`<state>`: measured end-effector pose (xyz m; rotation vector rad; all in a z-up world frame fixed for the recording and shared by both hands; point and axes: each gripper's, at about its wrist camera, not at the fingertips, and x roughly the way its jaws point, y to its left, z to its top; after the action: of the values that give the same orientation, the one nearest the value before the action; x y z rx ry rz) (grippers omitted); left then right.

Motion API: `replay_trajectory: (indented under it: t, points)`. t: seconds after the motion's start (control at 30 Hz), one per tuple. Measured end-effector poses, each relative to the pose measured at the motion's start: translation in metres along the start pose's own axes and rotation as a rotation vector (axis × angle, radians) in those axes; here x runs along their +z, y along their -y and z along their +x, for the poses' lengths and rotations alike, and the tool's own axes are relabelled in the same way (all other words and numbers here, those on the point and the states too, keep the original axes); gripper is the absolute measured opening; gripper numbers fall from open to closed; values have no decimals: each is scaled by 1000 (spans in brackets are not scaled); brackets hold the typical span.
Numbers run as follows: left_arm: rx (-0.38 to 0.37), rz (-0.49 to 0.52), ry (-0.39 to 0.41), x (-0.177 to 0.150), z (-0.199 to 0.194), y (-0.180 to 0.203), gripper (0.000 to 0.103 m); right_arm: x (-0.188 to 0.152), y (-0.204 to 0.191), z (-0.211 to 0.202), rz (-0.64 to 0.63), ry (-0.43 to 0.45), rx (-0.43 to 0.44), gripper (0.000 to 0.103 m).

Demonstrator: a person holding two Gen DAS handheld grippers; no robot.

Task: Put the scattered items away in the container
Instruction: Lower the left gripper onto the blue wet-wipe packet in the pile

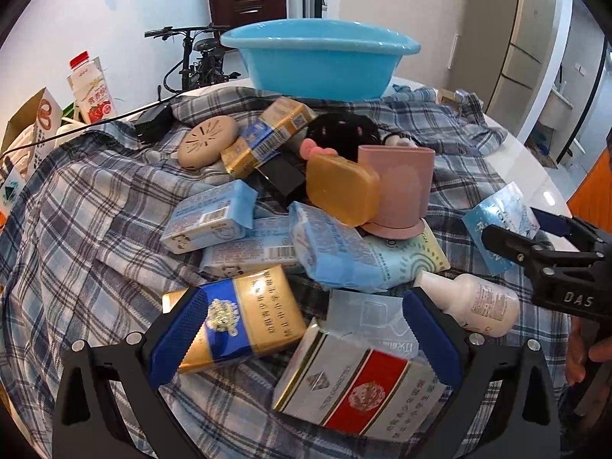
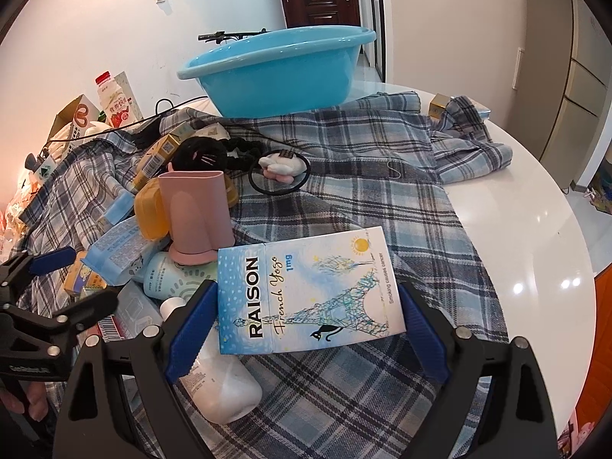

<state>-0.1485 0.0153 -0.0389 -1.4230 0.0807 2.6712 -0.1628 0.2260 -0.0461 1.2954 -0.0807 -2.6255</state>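
Observation:
The blue basin point(image 1: 321, 61) point(image 2: 275, 72) stands at the far side of the plaid cloth point(image 1: 76, 210). My left gripper point(image 1: 306, 338) hangs open over the pile, with a blue-and-gold cigarette box point(image 1: 244, 317) by its left pad and a red-and-silver box point(image 1: 355, 386) by its right pad. My right gripper point(image 2: 306, 331) is shut on a light-blue RAISON box point(image 2: 310, 294) point(image 1: 497, 225), holding it by its short ends above the cloth. A pink cup point(image 1: 397, 183), an orange case point(image 1: 340, 187), tissue packs point(image 1: 336, 252) and a white bottle point(image 1: 474, 302) lie in the heap.
A black hair tie with a plush charm point(image 2: 279, 170) lies on the cloth before the basin. A milk bottle point(image 1: 90, 88) and cartons stand at the far left. The white table's rounded edge point(image 2: 535, 229) runs along the right. A bicycle point(image 1: 199, 57) stands behind.

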Motion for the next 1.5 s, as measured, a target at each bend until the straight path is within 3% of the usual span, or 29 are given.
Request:
replay_trajectory:
  t: [1.5]
  points:
    - [40,4,-13,15,23,6,103,-3,8,8,22,-20,24,91]
